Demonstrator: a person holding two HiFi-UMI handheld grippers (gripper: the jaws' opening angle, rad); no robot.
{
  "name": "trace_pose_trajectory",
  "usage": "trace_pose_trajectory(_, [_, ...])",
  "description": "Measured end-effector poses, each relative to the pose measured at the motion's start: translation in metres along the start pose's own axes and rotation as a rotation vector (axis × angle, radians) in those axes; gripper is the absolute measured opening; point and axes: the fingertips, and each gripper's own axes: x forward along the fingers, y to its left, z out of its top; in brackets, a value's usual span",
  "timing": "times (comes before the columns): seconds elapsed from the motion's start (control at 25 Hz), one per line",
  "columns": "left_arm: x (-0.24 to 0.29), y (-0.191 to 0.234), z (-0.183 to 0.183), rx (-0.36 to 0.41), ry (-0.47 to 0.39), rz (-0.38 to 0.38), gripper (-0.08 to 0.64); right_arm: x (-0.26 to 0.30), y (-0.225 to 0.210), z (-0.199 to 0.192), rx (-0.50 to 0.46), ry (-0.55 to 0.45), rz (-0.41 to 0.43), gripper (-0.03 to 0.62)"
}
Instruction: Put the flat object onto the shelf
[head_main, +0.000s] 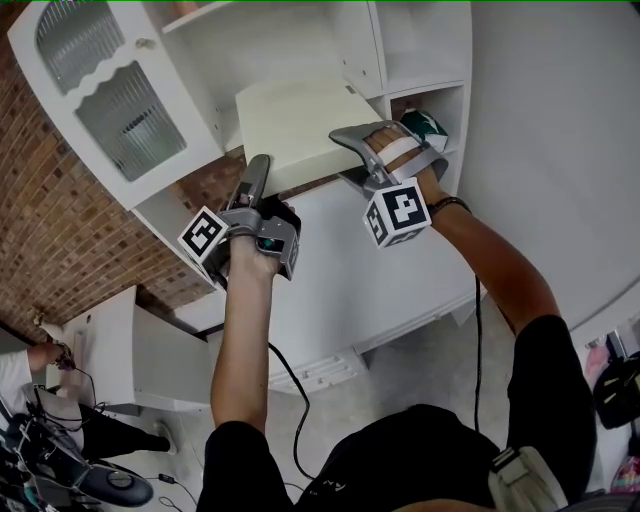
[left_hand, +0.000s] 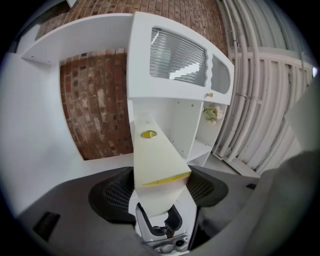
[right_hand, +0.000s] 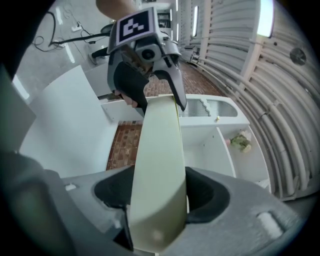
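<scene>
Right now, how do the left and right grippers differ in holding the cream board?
The left gripper takes the cream board at its lower left edge in the head view; the right gripper takes its right edge. The right gripper view looks along the board to the left gripper; the left gripper view shows the white cabinet beyond, no gripper. Both are closed on the board.

A cream flat board (head_main: 295, 125) with a round yellow mark is held aloft, roughly level, before the white shelf unit (head_main: 420, 40).

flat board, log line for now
flat board | left gripper: shut on it | right gripper: shut on it | held at white cabinet | not shelved
</scene>
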Motion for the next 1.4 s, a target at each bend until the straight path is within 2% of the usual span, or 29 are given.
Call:
trace_pose_trajectory(0.24, [-0.007, -0.013, 0.008, 0.151, 0.026, -0.107, 0.325, 0.023, -0.011, -0.008, 0.007, 0.013, 0.060, 0.296])
trace_pose_trajectory(0.52, [-0.013, -0.026, -0.009, 0.458, 0.030, -0.210, 0.325, 0.072, -0.023, -0.030, 0.023, 0.033, 0.117, 0.295])
trace_pose_trajectory(0.68, [-0.023, -0.022, -0.029, 0.640, 0.025, -0.206, 0.324, 0.094, -0.022, -0.039, 0.028, 0.027, 0.146, 0.295])
trace_pose_trajectory(0.84, [-0.031, -0.020, -0.058, 0.887, 0.054, -0.176, 0.322, 0.100, -0.022, -0.045, 0.027, 0.022, 0.146, 0.295])
trace_pose_trajectory(0.92, [-0.034, -0.017, -0.072, 0.963, 0.070, -0.162, 0.321, 0.102, -0.021, -0.047, 0.029, 0.019, 0.145, 0.296])
trace_pose_trajectory(1.04, [-0.034, -0.013, -0.075, 1.019, 0.061, -0.143, 0.293, 0.113, -0.021, -0.050, 0.029, 0.017, 0.150, 0.296])
trace_pose_trajectory(1.4, [-0.037, 0.002, -0.046, 1.112, 0.055, -0.075, 0.070, 0.143, -0.022, -0.049, 0.032, 0.046, 0.147, 0.297])
